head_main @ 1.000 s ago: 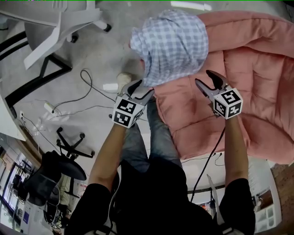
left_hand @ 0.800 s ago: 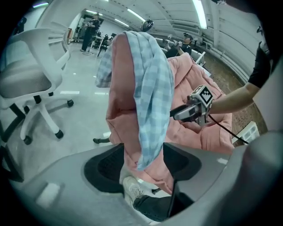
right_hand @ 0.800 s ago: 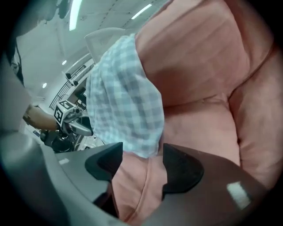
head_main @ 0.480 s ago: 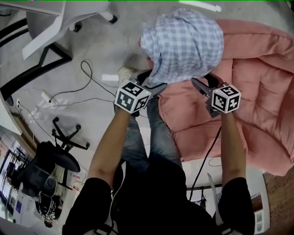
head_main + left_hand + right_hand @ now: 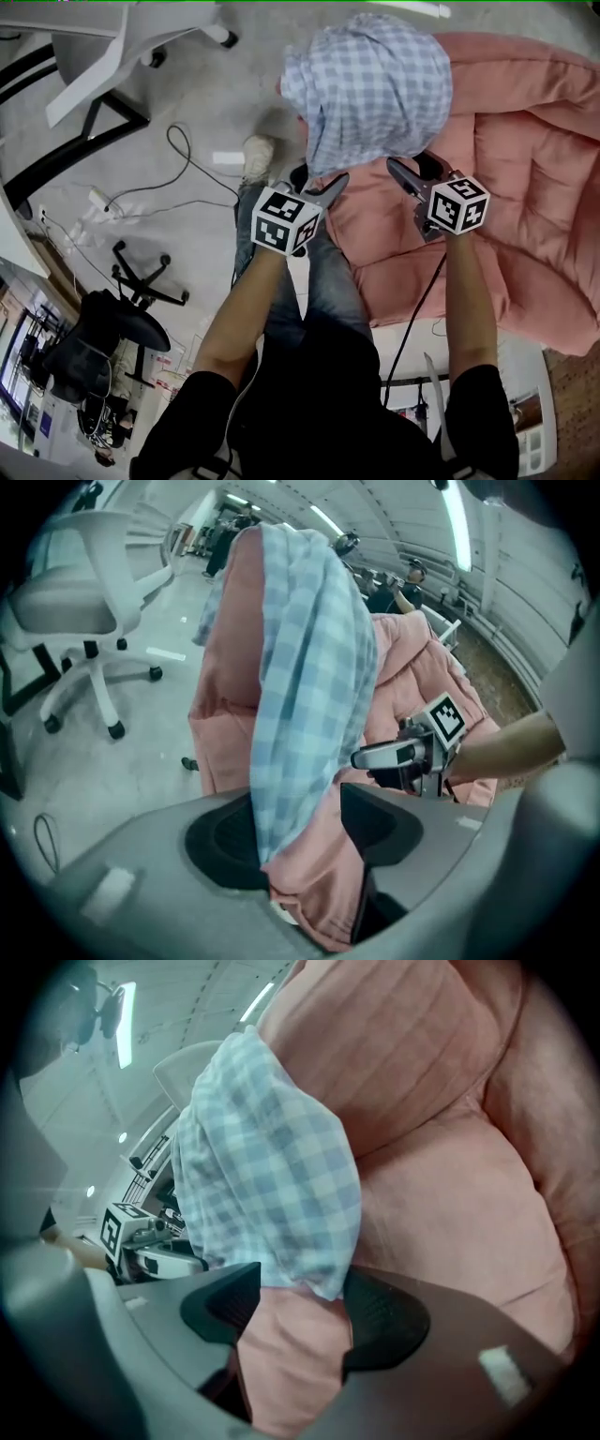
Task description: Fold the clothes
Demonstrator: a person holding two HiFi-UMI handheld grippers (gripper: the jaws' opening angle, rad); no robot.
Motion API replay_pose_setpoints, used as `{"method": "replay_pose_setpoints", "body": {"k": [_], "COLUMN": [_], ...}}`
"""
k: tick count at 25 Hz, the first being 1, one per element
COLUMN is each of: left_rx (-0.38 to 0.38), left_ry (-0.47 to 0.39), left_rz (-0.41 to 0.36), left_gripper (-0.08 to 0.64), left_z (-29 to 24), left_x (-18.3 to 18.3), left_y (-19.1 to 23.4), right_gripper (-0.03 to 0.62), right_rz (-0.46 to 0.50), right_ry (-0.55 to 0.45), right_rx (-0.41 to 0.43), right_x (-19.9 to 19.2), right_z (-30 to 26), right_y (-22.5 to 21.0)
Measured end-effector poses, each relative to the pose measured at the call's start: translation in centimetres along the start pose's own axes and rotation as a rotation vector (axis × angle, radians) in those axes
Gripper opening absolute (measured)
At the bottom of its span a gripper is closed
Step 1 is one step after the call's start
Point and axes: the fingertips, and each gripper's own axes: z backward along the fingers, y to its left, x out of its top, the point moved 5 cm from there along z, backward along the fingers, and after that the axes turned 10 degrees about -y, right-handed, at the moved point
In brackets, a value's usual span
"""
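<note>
One blue-and-white checked garment (image 5: 370,84) lies humped on the near left corner of one pink quilted cushion (image 5: 525,187), its hem hanging at the cushion's edge; bare cushion lies open to the right and grey floor (image 5: 197,103) to the left. Two grippers meet that hem. The left gripper (image 5: 323,183), jaws spread but just closing, and the right gripper (image 5: 406,164), jaws wide after opening, each straddle hem and pink padding without pinching. On the floor are one white office chair (image 5: 141,37), one black office chair (image 5: 127,319), loose cables (image 5: 169,202) and the person's shoe (image 5: 256,155).
</note>
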Motion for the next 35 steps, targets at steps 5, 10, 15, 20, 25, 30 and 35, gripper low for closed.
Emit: {"method": "replay_pose_setpoints", "body": {"k": [5,10,15,20,25,30,35], "left_rx": [-0.026,-0.105,-0.185,-0.292,-0.345,-0.385,-0.415], "left_ry": [0.046,0.078,0.103,0.140,0.152,0.168,0.181], "left_rz": [0.060,0.088,0.071,0.024,-0.030,-0.066,-0.103], "left_gripper": [0.191,0.048,0.044,0.043,0.043,0.043,0.043], "left_z": [-1.2,-0.1,2.0,4.2,6.5,7.6,7.9], "left_x": [0.6,0.2,-0.5,0.2,1.2,2.0,2.8], "left_y": [2.3,1.7,-1.1,-3.5,-5.3,-7.3,-7.5], "right_gripper": [0.273,0.273,0.273,0.274,0.292,0.294,0.296], "right_rz": [-0.019,-0.051,-0.174,-0.409,-0.735,-0.990,-1.309], "right_ry": [-0.016,-0.028,-0.086,-0.239,-0.412,-0.512,-0.693], "right_rx": [-0.010,-0.029,-0.033,0.013,0.186,0.219,0.266], "right_x": [-0.5,-2.1,-4.6,-5.7,-4.7,-6.1,-6.9], "right_z": [0.4,1.0,1.5,1.3,2.5,3.9,1.3], "right_y": [0.0,0.9,3.3,5.7,9.0,10.0,9.1]}}
